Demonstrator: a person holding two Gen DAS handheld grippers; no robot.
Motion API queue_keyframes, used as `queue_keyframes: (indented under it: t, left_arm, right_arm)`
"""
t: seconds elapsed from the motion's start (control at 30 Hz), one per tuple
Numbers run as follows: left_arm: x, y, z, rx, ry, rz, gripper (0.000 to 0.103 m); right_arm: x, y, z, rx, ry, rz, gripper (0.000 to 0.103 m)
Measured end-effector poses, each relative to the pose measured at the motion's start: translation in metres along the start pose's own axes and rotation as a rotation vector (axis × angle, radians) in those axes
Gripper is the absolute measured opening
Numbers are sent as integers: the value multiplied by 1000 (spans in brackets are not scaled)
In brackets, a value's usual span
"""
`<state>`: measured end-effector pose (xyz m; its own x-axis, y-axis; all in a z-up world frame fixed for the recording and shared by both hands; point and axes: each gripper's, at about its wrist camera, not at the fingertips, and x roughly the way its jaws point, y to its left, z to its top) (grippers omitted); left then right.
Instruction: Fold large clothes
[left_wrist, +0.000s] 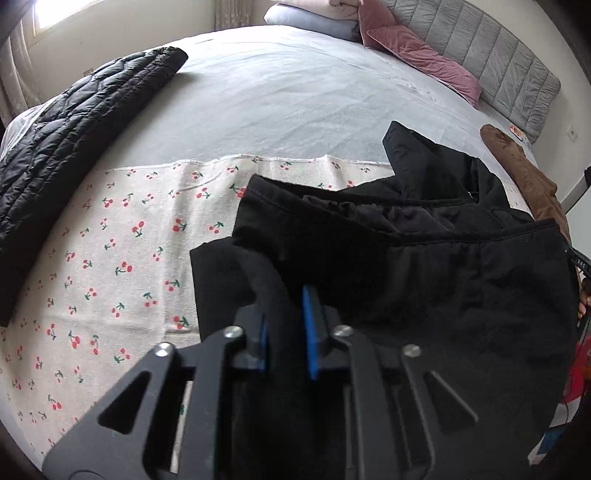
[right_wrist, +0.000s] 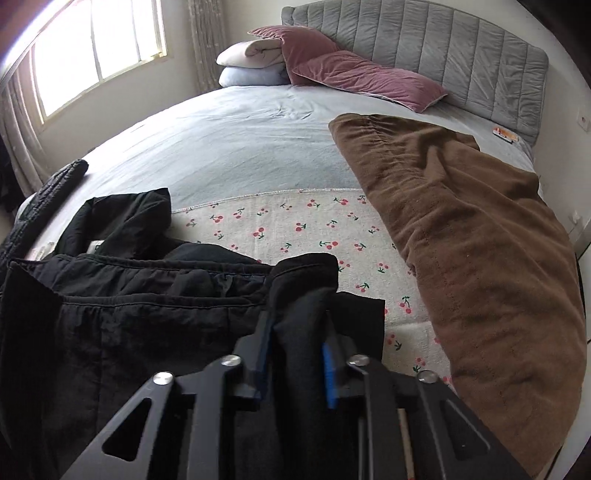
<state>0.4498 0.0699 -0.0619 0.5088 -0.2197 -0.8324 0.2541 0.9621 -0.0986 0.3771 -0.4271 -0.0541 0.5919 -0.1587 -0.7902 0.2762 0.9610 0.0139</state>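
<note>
Left gripper (left_wrist: 284, 317) and right gripper (right_wrist: 295, 325) each clenched on a fold of the black jacket (left_wrist: 424, 266), lying on the cherry-print cloth (left_wrist: 122, 240). Lift both corners level, keep hem taut. Open bed (left_wrist: 295, 103) at 12 o'clock; quilted coat (left_wrist: 74, 133) at 10, brown blanket (right_wrist: 461, 229) at 2.

Bright window (right_wrist: 99, 48) with curtain (right_wrist: 201, 40), pale walls, grey padded headboard (right_wrist: 443, 48), grey-sheeted bed (right_wrist: 240, 140)
</note>
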Motion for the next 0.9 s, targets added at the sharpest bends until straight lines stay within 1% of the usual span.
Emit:
queue_keyframes:
  t: [0.07,0.13,0.2,0.27,0.33,0.4,0.47,0.53,0.63,0.7,0.77,0.83,0.9]
  left_arm:
    - [-19,-11,-1,1,-100,47,7]
    - [-41,-16,3,-3,-180,82,6]
    - [-61,-12,11,-30,-267,118,6]
    - [-75,-7,25,-59,-345,136,6]
    - [-82,-11,42,-59,-421,160,6]
    - [-81,-19,63,-45,-476,212,6]
    - [-69,-23,84,-61,-506,253,6]
    - [-49,-23,99,-81,-519,285,6]
    - [-5,-22,111,-87,-498,336,6]
    - [30,-22,113,-77,-454,357,6]
    - [61,-22,112,-79,-405,366,6]
    - [81,-22,112,-77,-364,377,6]
    - [92,-22,115,-72,-310,387,8]
  right_arm:
    - [-13,5,-1,-1,-69,-71,8]
    - [-31,8,-2,-25,-155,-150,7]
    - [-47,4,5,-7,-223,-225,7]
    - [-59,-4,19,38,-277,-245,7]
    - [-68,-4,38,62,-343,-262,7]
    - [-67,7,62,37,-398,-318,7]
    - [-58,18,84,12,-439,-379,7]
    - [-41,25,102,12,-458,-413,7]
    - [2,34,117,-17,-438,-458,7]
    - [37,35,117,-40,-392,-483,7]
    - [70,30,114,-46,-329,-481,7]
    - [94,24,113,-34,-269,-470,7]
    - [110,20,113,-38,-201,-459,9]
